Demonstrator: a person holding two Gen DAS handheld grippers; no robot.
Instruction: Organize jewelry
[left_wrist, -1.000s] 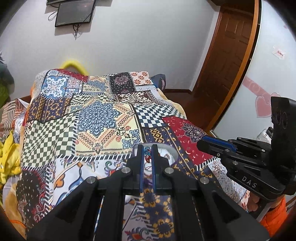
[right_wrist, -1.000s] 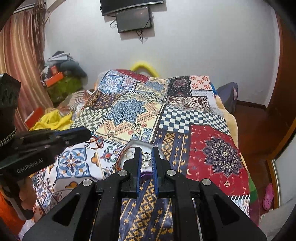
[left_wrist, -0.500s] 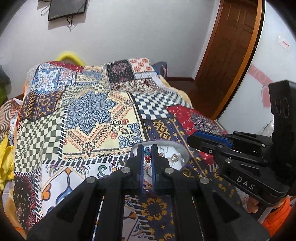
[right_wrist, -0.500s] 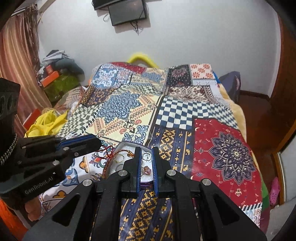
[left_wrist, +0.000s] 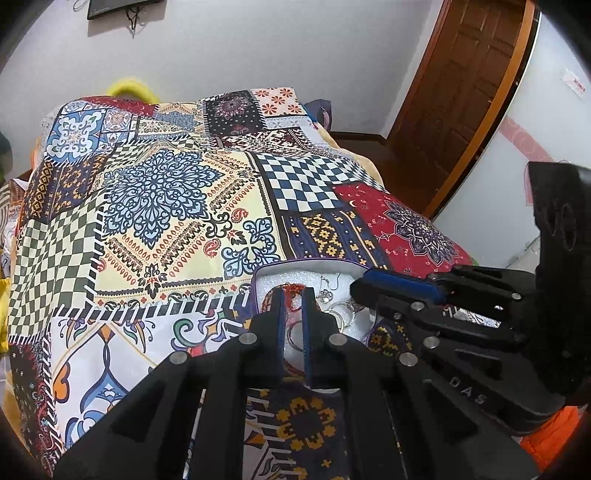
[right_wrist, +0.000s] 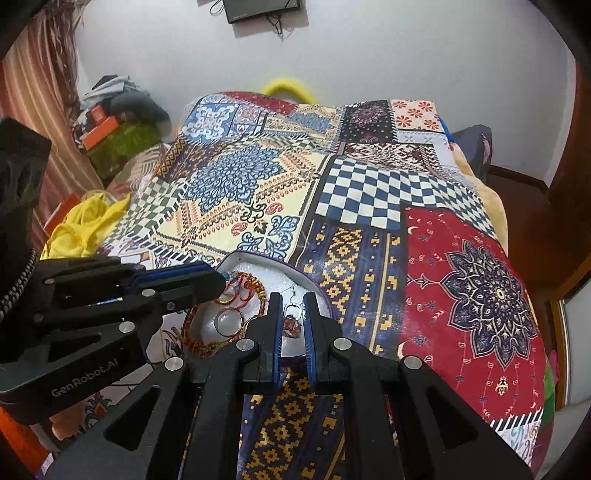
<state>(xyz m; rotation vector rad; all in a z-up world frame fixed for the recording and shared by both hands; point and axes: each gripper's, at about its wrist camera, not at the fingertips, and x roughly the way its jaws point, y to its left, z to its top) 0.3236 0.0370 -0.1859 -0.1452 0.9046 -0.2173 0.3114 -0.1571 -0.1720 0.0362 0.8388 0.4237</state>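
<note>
A shallow white tray with a purple rim (left_wrist: 295, 266) (right_wrist: 255, 257) lies on the patchwork bedspread and holds jewelry: red and orange bangles (right_wrist: 242, 286), silver hoops (right_wrist: 229, 321) (left_wrist: 295, 338), a silver pendant (left_wrist: 325, 294) and a dangling earring (right_wrist: 293, 308). My left gripper (left_wrist: 293, 295) hovers over the tray's near left part, fingers a narrow gap apart, nothing between them. My right gripper (right_wrist: 293, 299) hovers over the tray's near right, fingers also slightly apart around the earring without touching it. Each gripper shows in the other's view (left_wrist: 436, 306) (right_wrist: 122, 291).
The patchwork bedspread (left_wrist: 177, 206) (right_wrist: 369, 206) covers the whole bed. A wooden door (left_wrist: 461, 92) stands at the right. Yellow cloth (right_wrist: 85, 225) and piled boxes (right_wrist: 110, 140) lie left of the bed. A screen (right_wrist: 264, 9) hangs on the far wall.
Both grippers have moved forward and down toward the tray, which now shows larger under the fingertips. The finger gaps look the same.
</note>
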